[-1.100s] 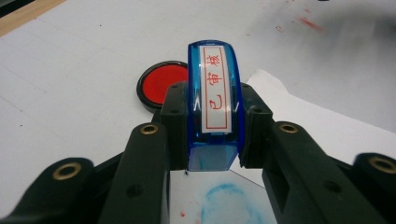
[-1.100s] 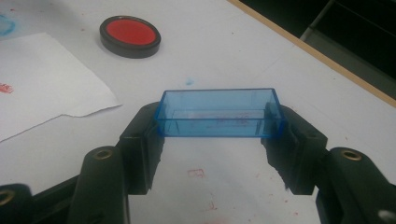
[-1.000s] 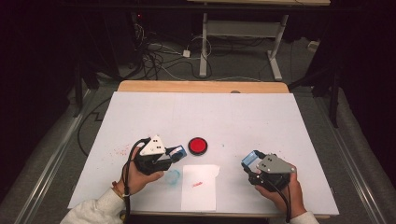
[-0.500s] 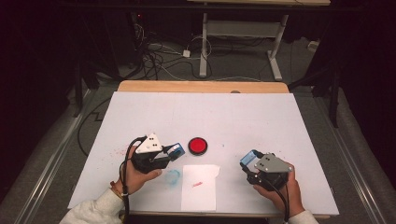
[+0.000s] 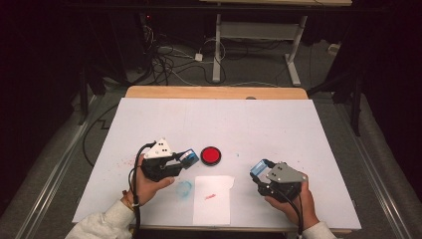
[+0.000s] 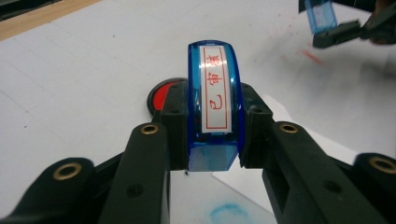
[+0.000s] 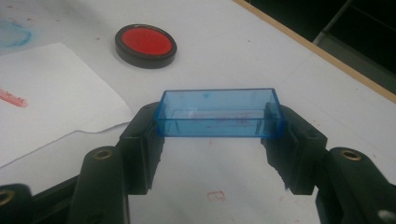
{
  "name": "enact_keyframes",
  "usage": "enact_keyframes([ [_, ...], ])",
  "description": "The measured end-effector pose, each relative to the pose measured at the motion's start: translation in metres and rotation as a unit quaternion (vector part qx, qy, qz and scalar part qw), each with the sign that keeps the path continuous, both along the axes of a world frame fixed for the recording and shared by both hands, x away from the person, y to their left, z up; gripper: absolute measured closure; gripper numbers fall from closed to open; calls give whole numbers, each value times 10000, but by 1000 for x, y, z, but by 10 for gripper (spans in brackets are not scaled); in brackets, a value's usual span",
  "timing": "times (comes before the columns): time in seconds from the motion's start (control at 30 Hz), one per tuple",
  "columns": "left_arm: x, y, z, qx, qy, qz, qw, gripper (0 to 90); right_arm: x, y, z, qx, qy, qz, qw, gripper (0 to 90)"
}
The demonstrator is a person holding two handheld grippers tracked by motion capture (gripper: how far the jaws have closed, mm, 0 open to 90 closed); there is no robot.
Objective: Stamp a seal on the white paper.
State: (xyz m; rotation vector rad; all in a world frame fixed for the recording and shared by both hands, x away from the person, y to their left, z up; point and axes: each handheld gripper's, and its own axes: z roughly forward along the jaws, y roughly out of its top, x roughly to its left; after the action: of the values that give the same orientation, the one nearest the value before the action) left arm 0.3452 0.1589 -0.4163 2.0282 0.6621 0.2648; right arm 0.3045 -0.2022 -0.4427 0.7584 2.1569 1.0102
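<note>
My left gripper (image 5: 188, 158) is shut on a blue stamp (image 6: 215, 102) whose white label bears red characters; the stamp (image 5: 189, 157) points toward a round red ink pad (image 5: 210, 155) just beyond it. My right gripper (image 5: 258, 169) is shut on the stamp's clear blue rectangular cap (image 7: 219, 114), held by its two short ends a little above the table. The ink pad (image 7: 145, 44) lies farther off at the upper left in the right gripper view. Between the two hands lies a white sheet of paper (image 5: 213, 198) with a red stamp mark (image 5: 210, 196) on it.
A blue smudge (image 5: 184, 188) marks the white table (image 5: 224, 124) left of the paper. Faint red specks dot the surface. The table's wooden far edge (image 5: 214, 92) backs onto a dark floor with cables and a desk frame (image 5: 254, 35).
My right gripper has drifted slightly to the left with the cap. The left gripper and stamp have kept still.
</note>
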Motion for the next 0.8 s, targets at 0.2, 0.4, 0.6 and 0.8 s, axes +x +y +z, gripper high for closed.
enact_keyframes([
  [0.2,7,-13,3,-242,64,-27,9997,677,2,12,-2,2,6,83,10000,406],
  [0.4,13,-24,2,-295,111,-3,9995,677,3,23,0,15,-29,151,9999,406],
  [0.6,19,-30,2,-386,161,84,9991,678,8,36,-1,-30,-79,196,9998,405],
  [0.8,23,-36,0,-510,233,60,9984,677,15,49,-3,-74,-12,312,9995,406],
])
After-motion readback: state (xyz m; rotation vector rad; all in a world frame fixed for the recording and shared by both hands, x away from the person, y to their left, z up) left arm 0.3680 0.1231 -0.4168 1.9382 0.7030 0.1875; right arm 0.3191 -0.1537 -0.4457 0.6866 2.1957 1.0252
